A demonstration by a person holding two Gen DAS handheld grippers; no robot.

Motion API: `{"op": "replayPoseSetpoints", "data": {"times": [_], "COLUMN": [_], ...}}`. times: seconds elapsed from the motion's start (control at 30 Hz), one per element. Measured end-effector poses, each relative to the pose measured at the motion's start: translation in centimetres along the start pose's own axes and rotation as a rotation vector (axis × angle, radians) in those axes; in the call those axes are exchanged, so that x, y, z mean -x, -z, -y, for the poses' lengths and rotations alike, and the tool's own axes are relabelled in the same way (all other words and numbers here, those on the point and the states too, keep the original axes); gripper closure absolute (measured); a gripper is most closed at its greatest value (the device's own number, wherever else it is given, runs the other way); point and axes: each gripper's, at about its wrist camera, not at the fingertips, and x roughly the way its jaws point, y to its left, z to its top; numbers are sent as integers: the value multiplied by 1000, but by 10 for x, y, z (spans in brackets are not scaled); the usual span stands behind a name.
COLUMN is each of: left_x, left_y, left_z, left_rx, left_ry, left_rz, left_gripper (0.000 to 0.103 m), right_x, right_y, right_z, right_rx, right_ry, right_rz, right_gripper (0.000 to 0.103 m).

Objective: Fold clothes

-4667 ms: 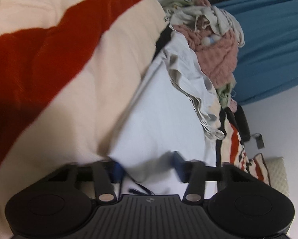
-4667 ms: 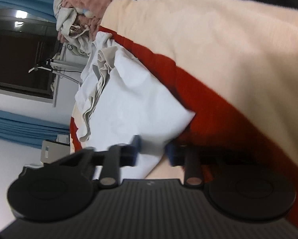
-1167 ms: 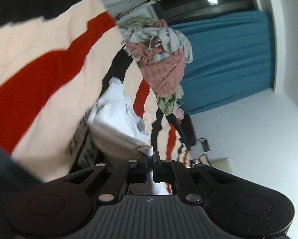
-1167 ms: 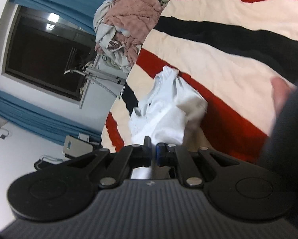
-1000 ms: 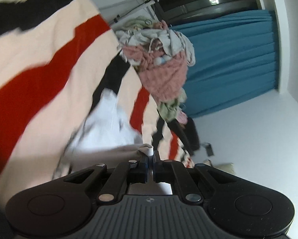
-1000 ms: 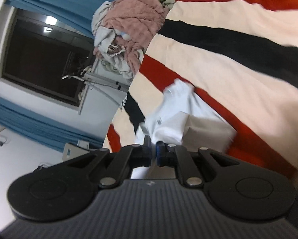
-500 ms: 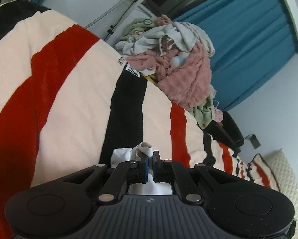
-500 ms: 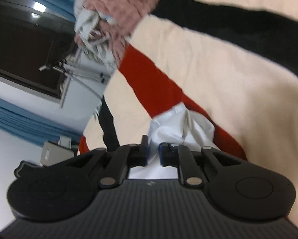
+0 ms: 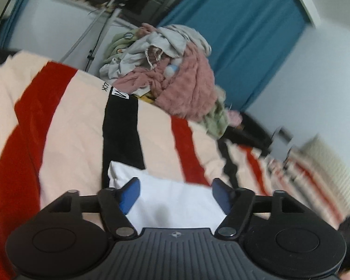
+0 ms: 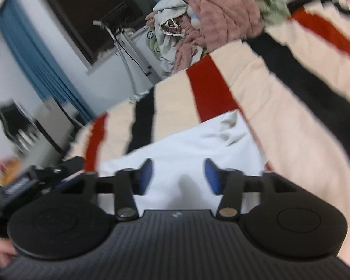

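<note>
Both the left tongs (image 9: 175,192) and right tongs (image 10: 178,175) hang wide open, empty, over the folded white shirt (image 9: 165,200) on the bed (image 9: 76,126). This fold looks finished; next, likely fetch another garment from the clothes pile (image 9: 175,70).

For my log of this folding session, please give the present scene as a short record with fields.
garment: white cloth garment, lying flat on the blanket
surface: cream blanket with red and black stripes
left gripper: open, blue pads apart above the garment
right gripper: open, above the same garment
background: heap of unfolded clothes with a pink fuzzy piece
</note>
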Motion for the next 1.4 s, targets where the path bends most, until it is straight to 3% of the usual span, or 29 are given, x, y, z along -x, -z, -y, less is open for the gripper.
{"op": "replayPoseSetpoints", "data": {"times": [0.17, 0.3, 0.57, 0.7, 0.97, 1.07, 1.2, 1.27, 1.33, 1.4], "left_x": [-36, -54, -8, 0, 1, 15, 51, 66, 74, 71], "left_y": [19, 29, 43, 58, 70, 66, 51, 52, 59, 69], "left_z": [13, 17, 34, 38, 35, 37, 29, 23, 15, 6], "left_rx": [-117, -190, -210, -224, -217, -182, 0, 87, 167, 244], "left_ry": [-113, -169, -142, -170, -194, -182, -90, -19, 35, 64], "left_rz": [-71, -108, -103, -159, -185, -186, -152, -146, -164, -210], "left_gripper": [30, 33, 32, 31, 29, 31, 29, 25, 22, 22], "right_x": [-57, -79, -15, 21, 4, 10, 33, 44, 48, 51], "right_y": [0, 11, 23, 31, 54, 52, 47, 45, 51, 57], "right_z": [9, 13, -11, -17, -10, -9, -8, -7, -2, 4], "right_rx": [102, 139, 193, 167, 177, 141, 46, -16, -106, -197], "right_ry": [137, 157, 140, 112, 168, 157, 110, 70, 24, -23], "right_rz": [-64, -87, -67, -49, -129, -113, -76, -65, -81, -97], "right_gripper": [68, 70, 67, 67, 68, 68, 65, 54, 25, 24]}}
